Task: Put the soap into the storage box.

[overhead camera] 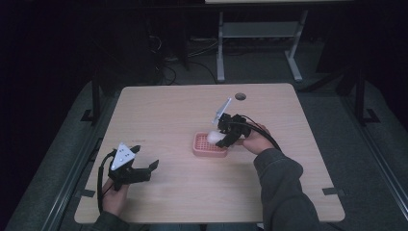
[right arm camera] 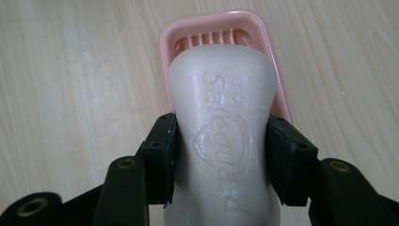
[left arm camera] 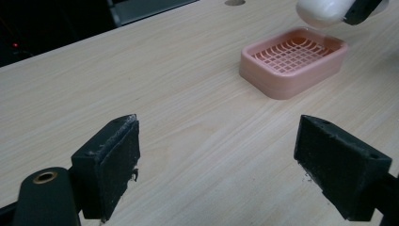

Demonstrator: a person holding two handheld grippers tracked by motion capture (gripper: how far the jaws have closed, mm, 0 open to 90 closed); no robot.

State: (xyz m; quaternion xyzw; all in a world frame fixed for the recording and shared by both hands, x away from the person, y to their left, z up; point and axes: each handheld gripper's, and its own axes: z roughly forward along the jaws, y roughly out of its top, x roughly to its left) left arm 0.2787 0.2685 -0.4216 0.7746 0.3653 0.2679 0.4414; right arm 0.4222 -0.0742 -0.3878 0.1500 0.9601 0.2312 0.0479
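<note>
1. Nearest you, your left gripper (overhead camera: pixel 143 168) sat low over the front-left part of the wooden table (overhead camera: pixel 168 115), held in your left hand (overhead camera: pixel 115 196) with the grey three-cornered plate (overhead camera: pixel 122 155) on top.
2. Its jaws stood released and wide apart, and in the left gripper view bare tabletop (left arm camera: pixel 197 141) lay between the two black pads (left arm camera: pixel 117 160), with nothing gripped.
3. Farther in, your right hand (overhead camera: pixel 257 140) had carried the right gripper (overhead camera: pixel 222 140) to the middle of the table, your sleeve (overhead camera: pixel 284 187) reaching in from the lower right.
4. Those jaws were clenched on a white bar of soap (right arm camera: pixel 221 136), one pad (right arm camera: pixel 162 155) pressing on each long side; the right gripper view showed raised lettering and a shield emblem on its top face.
5. The soap hung over the pink soap dish (right arm camera: pixel 211 23), its far end covering most of the slatted tray; whether it touched the dish you could not tell.
6. In the left gripper view the dish (left arm camera: pixel 291 66) stood flat on the table, its grid floor open, and the soap (left arm camera: pixel 324 12) hovered just above the far rim.
7. Farthest off, a round cable hole (overhead camera: pixel 240 96) marked the back edge of the table.
</note>
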